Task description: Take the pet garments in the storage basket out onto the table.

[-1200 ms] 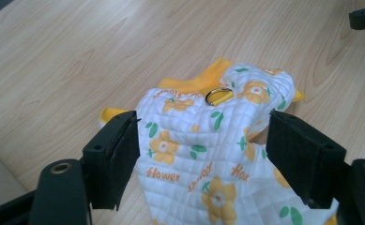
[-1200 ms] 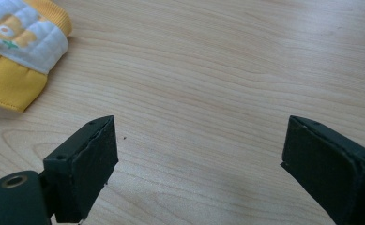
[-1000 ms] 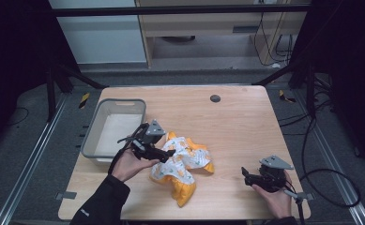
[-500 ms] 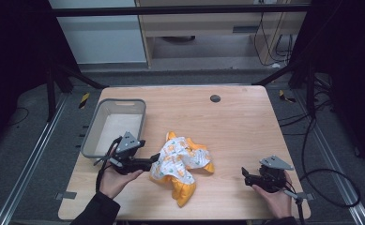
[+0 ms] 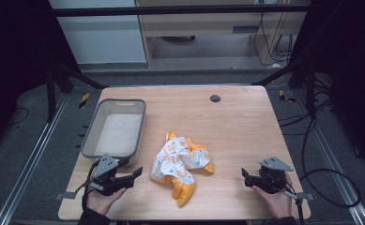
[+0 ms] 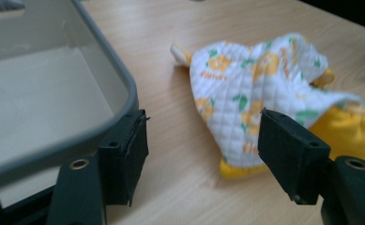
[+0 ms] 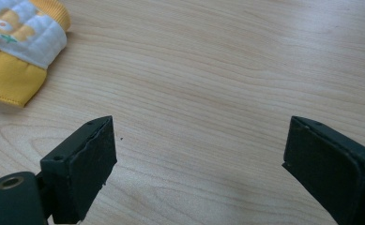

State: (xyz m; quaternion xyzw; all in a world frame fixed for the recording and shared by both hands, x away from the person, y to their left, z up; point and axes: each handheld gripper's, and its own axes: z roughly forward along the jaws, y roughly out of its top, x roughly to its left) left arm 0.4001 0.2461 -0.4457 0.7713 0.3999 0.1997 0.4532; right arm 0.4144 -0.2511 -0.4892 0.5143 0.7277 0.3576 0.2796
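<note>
your left gripper (image 5: 135, 172) sits at the near left edge of the table (image 5: 246, 117), held low in your hand (image 5: 100, 199), its jaws pointing right toward the cloth (image 5: 180, 161). the jaws stand apart with nothing between them, and they have just been closing a little; in the left gripper view the pads (image 6: 124, 159) frame bare wood, with the cloth just beyond the right-hand one and not touched.

your right gripper (image 5: 244, 175) rests at the near right edge, in your other hand (image 5: 274, 201), jaws pointing left toward the cloth and spread wide over bare wood. nothing lies between them.

between the two grippers, a bit farther in, the cloth lies crumpled near the middle of the table. it is a quilted white piece with an orange and green print and yellow edging, a yellow end pointing toward you. it is near the left gripper and well apart from the right one; in the right gripper view its corner (image 7: 20, 42) lies at the upper left.

left of the cloth, just beyond your left gripper, a grey bin (image 5: 95, 133) sits on the table, its near rim (image 6: 58, 150) close to the left-hand jaw. it is apart from the cloth.

farther off, a small dark disc (image 5: 215, 98) sits in the table near its far edge.
</note>
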